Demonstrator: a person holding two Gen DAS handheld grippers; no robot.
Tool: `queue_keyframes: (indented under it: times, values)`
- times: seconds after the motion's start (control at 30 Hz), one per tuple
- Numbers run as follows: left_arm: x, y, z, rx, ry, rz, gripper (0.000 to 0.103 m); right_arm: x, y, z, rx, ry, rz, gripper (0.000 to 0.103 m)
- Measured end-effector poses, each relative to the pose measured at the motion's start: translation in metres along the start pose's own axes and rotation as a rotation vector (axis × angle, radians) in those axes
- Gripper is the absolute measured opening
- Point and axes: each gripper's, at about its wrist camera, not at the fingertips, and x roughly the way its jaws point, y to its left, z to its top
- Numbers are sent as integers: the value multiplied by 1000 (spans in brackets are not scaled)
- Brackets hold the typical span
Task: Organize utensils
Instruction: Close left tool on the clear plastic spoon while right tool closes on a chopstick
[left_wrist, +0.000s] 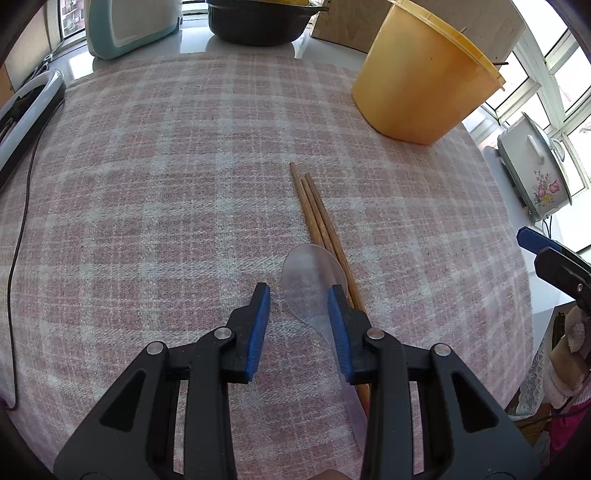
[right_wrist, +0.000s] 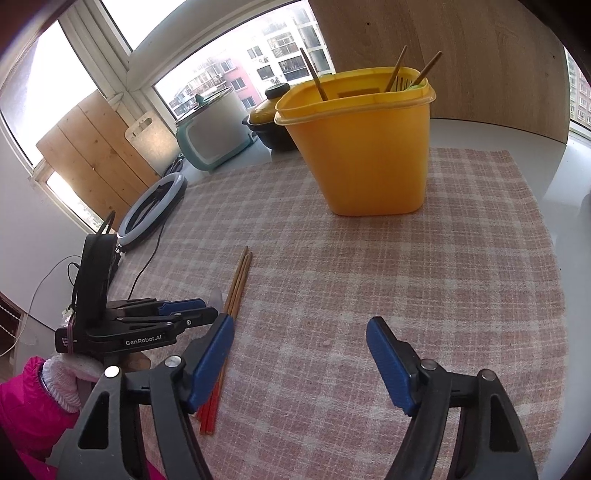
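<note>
A clear plastic spoon (left_wrist: 312, 280) lies on the pink checked cloth beside a pair of wooden chopsticks (left_wrist: 314, 210). My left gripper (left_wrist: 298, 299) is open just above the cloth, its jaws apart around the spoon's bowl, the right pad over the spoon's edge. The chopsticks (right_wrist: 236, 288) lie just left of my right gripper (right_wrist: 301, 330), which is open and empty. A yellow utensil bucket (right_wrist: 362, 147) stands at the back with several chopsticks in it; it also shows in the left wrist view (left_wrist: 421, 77). The left gripper (right_wrist: 184, 312) shows from the side in the right wrist view.
A ring light (right_wrist: 153, 206) and its cable lie at the cloth's left edge. A teal appliance (right_wrist: 214, 129) and a dark pot (right_wrist: 271, 118) stand behind the cloth. A white rice cooker (left_wrist: 532, 166) stands to the right. Wooden boards lean at the windows.
</note>
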Motion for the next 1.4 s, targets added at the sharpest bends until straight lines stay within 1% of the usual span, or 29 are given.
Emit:
queue_keyframes:
  times: [0.23,0.43,0.53,0.67,0.73,0.87,0.93,1.03,1.17,1.23,1.27,1.3,1.37,1.4]
  values:
    - [3,-7,4,22,-16,40,33,7,4,2,1,20,-9,75]
    - [3,-13,3,54,-20,56,33,11,4,3,12,30,-8,72]
    - [2,-12,3,44,-16,33,33,11,3,3,15,29,-9,72]
    - [-6,-8,3,5,-27,-48,33,9,1,2,23,26,-11,72]
    - [-9,-8,4,-6,-31,-73,33,9,0,2,27,25,-12,72]
    - [-3,-10,8,12,-22,-15,33,10,0,1,23,32,-16,71]
    - [1,-10,7,12,-13,-6,33,9,2,1,19,31,-13,71]
    - [4,-13,5,28,-7,-15,33,9,4,2,14,30,-12,71]
    - [6,-14,5,22,-3,-30,33,11,6,3,11,36,-10,71]
    - [6,-16,5,23,-12,-17,33,14,7,4,7,43,-11,71]
    - [6,-17,5,28,-20,-9,32,16,8,4,5,47,-13,71]
    - [6,-18,5,31,-30,-7,23,17,9,5,2,51,-13,71]
    - [4,-22,6,34,-46,-10,12,20,12,7,-3,56,-15,71]
    - [3,-24,6,38,-59,2,9,21,14,8,-9,59,-15,71]
